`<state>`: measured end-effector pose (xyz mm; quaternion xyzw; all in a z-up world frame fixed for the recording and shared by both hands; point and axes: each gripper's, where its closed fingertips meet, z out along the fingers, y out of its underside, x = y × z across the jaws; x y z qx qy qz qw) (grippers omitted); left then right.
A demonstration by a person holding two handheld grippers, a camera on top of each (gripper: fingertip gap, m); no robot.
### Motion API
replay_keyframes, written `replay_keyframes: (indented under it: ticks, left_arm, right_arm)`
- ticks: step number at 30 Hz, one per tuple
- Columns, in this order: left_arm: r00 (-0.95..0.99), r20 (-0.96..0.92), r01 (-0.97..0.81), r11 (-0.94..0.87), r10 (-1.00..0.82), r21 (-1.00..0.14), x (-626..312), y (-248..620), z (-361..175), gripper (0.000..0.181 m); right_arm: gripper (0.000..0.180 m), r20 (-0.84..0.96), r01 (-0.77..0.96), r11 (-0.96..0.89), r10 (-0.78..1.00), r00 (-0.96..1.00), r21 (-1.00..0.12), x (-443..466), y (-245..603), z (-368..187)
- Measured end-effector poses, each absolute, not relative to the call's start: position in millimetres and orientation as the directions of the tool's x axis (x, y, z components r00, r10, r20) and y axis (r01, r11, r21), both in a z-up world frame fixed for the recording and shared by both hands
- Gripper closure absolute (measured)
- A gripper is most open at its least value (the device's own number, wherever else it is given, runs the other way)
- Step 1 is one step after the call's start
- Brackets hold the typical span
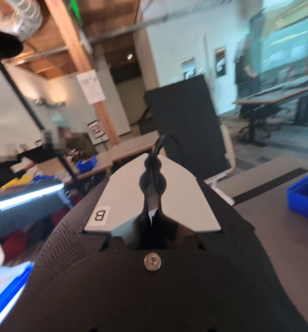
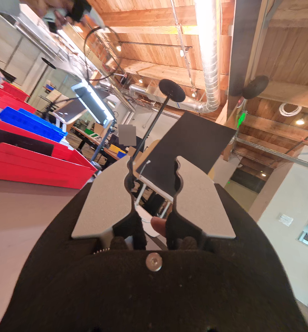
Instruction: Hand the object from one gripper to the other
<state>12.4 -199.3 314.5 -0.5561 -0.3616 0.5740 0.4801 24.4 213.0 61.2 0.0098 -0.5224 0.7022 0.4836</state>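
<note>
Left gripper (image 1: 154,158) clenched on a thin black cable loop (image 1: 165,142), pinched at its fingertips. The loop arcs forward past the tips; long axis roughly along the fingers. Right gripper (image 2: 153,161) released, nothing between its fingers. Judgement: bring the spread fingers around the free arc, close, then let go.

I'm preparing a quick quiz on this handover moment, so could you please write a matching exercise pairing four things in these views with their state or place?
Things:
1. left gripper
2. right gripper
3. black cord
4. red bins

States or places:
A. stacked on the table at the left of the right wrist view
B. jaws apart, nothing between them
C. jaws closed on something thin
D. loops out past the closed fingertips

Pairs: 1-C, 2-B, 3-D, 4-A
</note>
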Motion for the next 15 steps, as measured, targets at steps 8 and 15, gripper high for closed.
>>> replay_keyframes:
  ticks: [8,15]
  left_arm:
    - [0.435,-0.405,-0.199,-0.352,0.804,-0.914,33.1,-75.9,268.9,0.177]
    - [0.437,-0.663,-0.27,-0.615,0.608,-0.741,25.0,0.0,155.7,0.177]
  right_arm:
    - [0.134,0.469,-0.618,-0.181,0.502,-0.727,-0.765,60.4,164.5,72.2]
    - [0.114,0.388,-0.466,-0.202,0.331,-0.86,-0.861,79.4,120.0,104.5]
